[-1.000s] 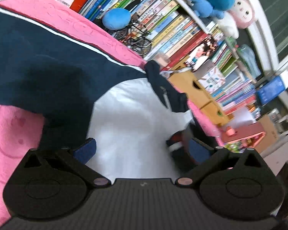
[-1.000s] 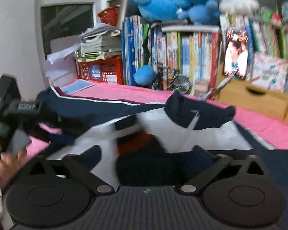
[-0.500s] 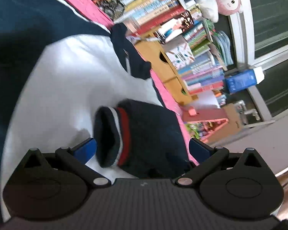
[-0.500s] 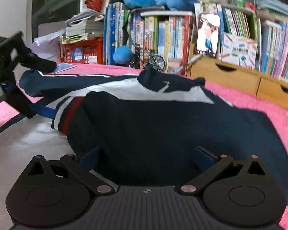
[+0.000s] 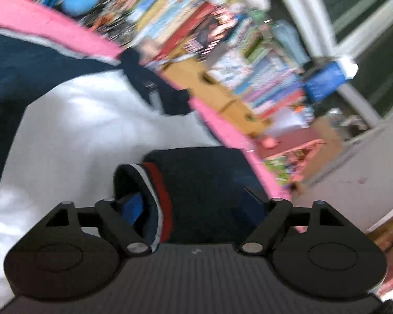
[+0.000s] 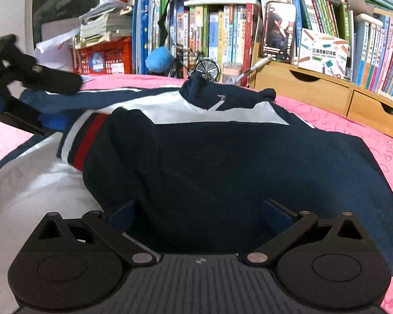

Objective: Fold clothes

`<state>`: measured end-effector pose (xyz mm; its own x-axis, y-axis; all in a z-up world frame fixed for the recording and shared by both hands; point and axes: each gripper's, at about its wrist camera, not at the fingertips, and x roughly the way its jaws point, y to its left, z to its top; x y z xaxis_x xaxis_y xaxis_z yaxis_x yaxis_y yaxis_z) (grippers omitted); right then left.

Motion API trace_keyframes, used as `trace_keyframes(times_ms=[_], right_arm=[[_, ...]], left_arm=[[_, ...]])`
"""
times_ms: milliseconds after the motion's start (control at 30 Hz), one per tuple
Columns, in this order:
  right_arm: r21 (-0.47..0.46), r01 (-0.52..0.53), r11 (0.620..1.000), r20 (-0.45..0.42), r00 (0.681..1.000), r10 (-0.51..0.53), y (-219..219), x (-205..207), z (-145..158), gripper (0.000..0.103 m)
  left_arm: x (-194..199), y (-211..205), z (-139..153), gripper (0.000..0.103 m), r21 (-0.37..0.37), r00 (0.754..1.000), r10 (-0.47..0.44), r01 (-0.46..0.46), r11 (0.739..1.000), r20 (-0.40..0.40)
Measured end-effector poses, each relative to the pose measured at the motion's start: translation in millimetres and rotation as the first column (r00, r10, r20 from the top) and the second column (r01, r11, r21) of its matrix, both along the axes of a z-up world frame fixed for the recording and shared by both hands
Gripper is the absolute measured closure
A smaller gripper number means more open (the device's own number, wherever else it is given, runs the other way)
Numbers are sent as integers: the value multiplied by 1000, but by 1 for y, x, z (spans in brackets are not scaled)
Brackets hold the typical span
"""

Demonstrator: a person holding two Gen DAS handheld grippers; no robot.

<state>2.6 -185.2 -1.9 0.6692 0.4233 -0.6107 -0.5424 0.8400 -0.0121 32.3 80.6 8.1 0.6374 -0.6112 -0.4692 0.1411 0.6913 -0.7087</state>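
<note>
Navy and white jacket (image 6: 222,157) lies spread on a pink fleecy blanket (image 6: 374,120) with faint stamped pattern. Soft knit-looking cloth, white chest panel, stand-up navy collar with zip at the far side of the jacket. One sleeve is folded across the jacket's body; its ribbed cuff (image 5: 154,198) is banded white, navy and red and gapes open like a tube.

Left gripper (image 5: 191,204): black plastic links, blue pads. Its jaws have just been closing, and the cuff and sleeve end sit between them. One blue fingertip (image 5: 132,206) is at the mouth of the cuff, the other pad beside the navy sleeve cloth; can't tell if they pinch yet. That view is blurred.

Right gripper (image 6: 199,214): wide, navy sleeve cloth bunched between its blue pads; no clear pinch visible.

Beyond the jacket's collar: rows of upright books (image 6: 222,34), a red plastic mesh crate (image 6: 104,57), a small wire bicycle model (image 6: 196,65), a blue plush ball (image 6: 159,60), pale wooden drawers (image 6: 314,91).
</note>
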Motion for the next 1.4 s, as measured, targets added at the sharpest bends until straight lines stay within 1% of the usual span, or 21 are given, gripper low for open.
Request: trace_keyframes(times_ms=[67, 133, 167, 200, 233, 300, 333, 367, 400, 467, 567, 700, 767, 833, 933, 1000, 1100, 1200, 1300, 1333, 1400], right_arm=[[-9, -2, 1000, -1, 1000, 2, 1, 0, 0, 0], [-17, -1, 1000, 1, 1000, 1, 2, -1, -1, 0], [-20, -1, 1000, -3, 1000, 1, 3, -1, -1, 0], [-23, -2, 1000, -7, 1000, 2, 4, 0, -1, 0], [-26, -3, 1000, -11, 1000, 3, 4, 1, -1, 0], [-25, -3, 1000, -19, 1000, 3, 4, 2, -2, 0], [-24, -1, 1000, -21, 1000, 0, 4, 2, -2, 0], [-22, 0, 1000, -24, 1000, -1, 4, 3, -2, 0], [-22, 1, 1000, -24, 1000, -2, 3, 2, -2, 0], [-22, 3, 1000, -22, 1000, -3, 3, 2, -2, 0], [-17, 18, 1000, 14, 1000, -18, 1, -2, 1, 0], [41, 47, 998, 77, 996, -50, -13, -9, 12, 0], [46, 76, 996, 93, 992, -80, -21, -7, 18, 0], [34, 115, 993, 93, 989, -118, -28, -1, 20, 0], [11, 163, 987, 72, 984, -164, -34, 9, 18, 0], [-9, 194, 981, 63, 979, -193, -35, 14, 13, 0], [-22, 230, 973, 17, 973, -229, -38, 20, 3, 0], [-41, 244, 969, -13, 969, -245, -37, 23, -3, 0], [-50, 248, 967, -10, 968, -249, -36, 24, -5, 0], [-55, 263, 963, 3, 965, -263, -39, 23, -4, 0], [-67, 335, 940, 41, 942, -333, -52, 22, 0, 0]], left_arm=[[12, 1, -13, 23, -27, 998, 21, -22, 999, -52], [14, 1, -17, 25, -38, 997, 76, -77, 996, -35], [15, -3, -16, 25, -12, 995, 94, -94, 995, -19], [17, -9, -13, 26, 31, 995, 98, -97, 995, -2], [18, -15, -11, 30, 75, 995, 100, -101, 992, 15], [21, -26, -5, 49, 187, 993, 107, -114, 976, 47], [22, -30, -3, 64, 236, 992, 109, -120, 964, 58], [23, -33, -1, 67, 257, 992, 109, -122, 959, 63], [23, -32, -1, 70, 245, 992, 113, -125, 961, 65], [24, -27, 3, 80, 211, 991, 117, -129, 969, 67], [28, -24, 15, 84, 215, 986, 140, -156, 964, 90], [28, -8, 42, 84, 255, 968, 180, -221, 941, 174], [35, 4, 57, 84, 296, 955, 202, -262, 919, 216], [46, 16, 72, 84, 348, 942, 228, -305, 886, 247], [63, 40, 79, 84, 392, 930, 268, -351, 851, 251], [74, 51, 73, 84, 438, 928, 288, -366, 821, 236], [87, 60, 52, 84, 507, 931, 308, -364, 781, 193], [93, 65, 26, 83, 546, 940, 309, -336, 767, 143], [92, 60, 8, 77, 594, 942, 289, -332, 733, 170], [91, 57, 4, 76, 617, 944, 273, -329, 715, 187], [87, 48, 1, 76, 675, 947, 220, -320, 665, 232]])
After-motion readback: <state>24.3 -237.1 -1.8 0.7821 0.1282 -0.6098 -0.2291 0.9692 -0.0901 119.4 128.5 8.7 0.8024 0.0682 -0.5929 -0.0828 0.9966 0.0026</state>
